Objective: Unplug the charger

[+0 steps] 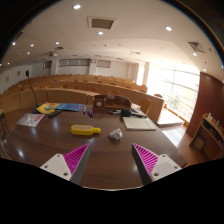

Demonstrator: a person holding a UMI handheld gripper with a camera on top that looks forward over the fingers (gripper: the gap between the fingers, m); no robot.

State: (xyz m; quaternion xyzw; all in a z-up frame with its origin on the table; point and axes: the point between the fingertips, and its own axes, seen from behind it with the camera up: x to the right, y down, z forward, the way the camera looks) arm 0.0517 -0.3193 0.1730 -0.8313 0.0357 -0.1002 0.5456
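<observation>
My gripper (111, 160) is open, its two magenta pads (76, 157) spread wide over a dark brown table (105, 150), with nothing between them. A small white object (116, 133), possibly the charger, lies on the table well beyond the fingers. A yellow object (85, 129), perhaps a power strip, lies to its left. I cannot see a cable or a plug clearly.
A white flat item (139, 123) lies at the right, papers (31, 119) and coloured books (62, 107) at the left. A dark bag or box (117, 102) stands at the far side. Rows of wooden benches (60, 95) fill the hall behind; bright windows (178, 90) at right.
</observation>
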